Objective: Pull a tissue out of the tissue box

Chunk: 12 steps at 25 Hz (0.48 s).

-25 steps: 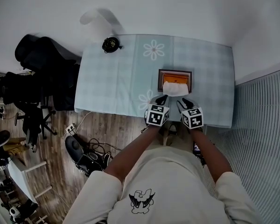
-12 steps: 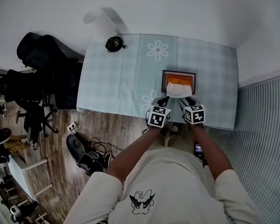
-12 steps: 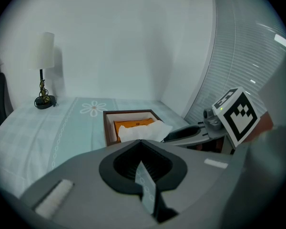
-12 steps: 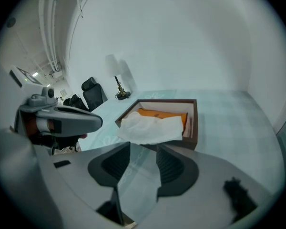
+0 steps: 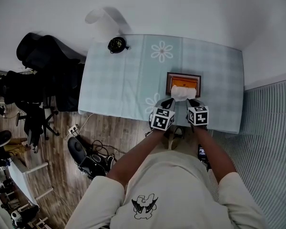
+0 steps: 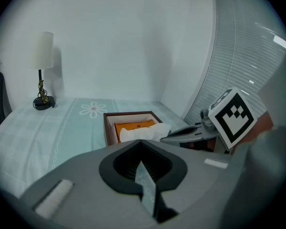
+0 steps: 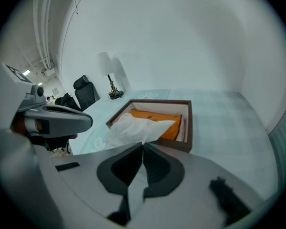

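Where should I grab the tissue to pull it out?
Pinch the tissue by its loose pointed corner sticking over the near rim of the tissue box, coming from the near side. The right hand-held gripper's jaws are closing on it there.

Head view from above; gripper views low, close on tissue box [image 7: 189, 128]

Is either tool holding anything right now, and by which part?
The right tool is closing on the tissue, with its near edge pinched between the jaw tips. The left tool holds nothing.
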Available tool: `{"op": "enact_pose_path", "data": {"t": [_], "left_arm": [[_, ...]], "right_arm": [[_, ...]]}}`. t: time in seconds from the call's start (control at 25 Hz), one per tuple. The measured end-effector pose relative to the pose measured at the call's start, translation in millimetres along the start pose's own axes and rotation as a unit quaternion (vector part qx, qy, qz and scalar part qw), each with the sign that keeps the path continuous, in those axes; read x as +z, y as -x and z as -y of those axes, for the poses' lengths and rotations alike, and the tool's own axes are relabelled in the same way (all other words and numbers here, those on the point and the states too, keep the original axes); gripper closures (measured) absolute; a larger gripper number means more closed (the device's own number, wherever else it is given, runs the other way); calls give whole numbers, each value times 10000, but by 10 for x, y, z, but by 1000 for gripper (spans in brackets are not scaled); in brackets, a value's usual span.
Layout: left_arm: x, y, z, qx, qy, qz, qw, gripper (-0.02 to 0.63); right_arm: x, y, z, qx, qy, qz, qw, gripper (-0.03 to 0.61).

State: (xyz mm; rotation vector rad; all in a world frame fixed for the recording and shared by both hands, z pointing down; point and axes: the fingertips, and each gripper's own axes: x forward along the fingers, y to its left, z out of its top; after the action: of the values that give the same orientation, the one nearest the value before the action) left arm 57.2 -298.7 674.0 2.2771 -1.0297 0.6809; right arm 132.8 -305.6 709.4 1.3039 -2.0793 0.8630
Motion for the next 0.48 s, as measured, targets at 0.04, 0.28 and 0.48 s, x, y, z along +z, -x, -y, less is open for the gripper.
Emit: {"op": "enact_pose_path", "data": {"t": [0.04,0.28,0.48], "left_arm": [[9,5,-4,-6,7,7,10000,611],[22,9,-32,-30,-15,21,10000,611],[50,46,-24,-48,-108,58,9999,611]], "right_arm": [[11,19,31,-105,10,21,9999,563],[41,35,46,-171,66,46,9998,565],[98,182,-33,-94,125,187,9997,565]]}}
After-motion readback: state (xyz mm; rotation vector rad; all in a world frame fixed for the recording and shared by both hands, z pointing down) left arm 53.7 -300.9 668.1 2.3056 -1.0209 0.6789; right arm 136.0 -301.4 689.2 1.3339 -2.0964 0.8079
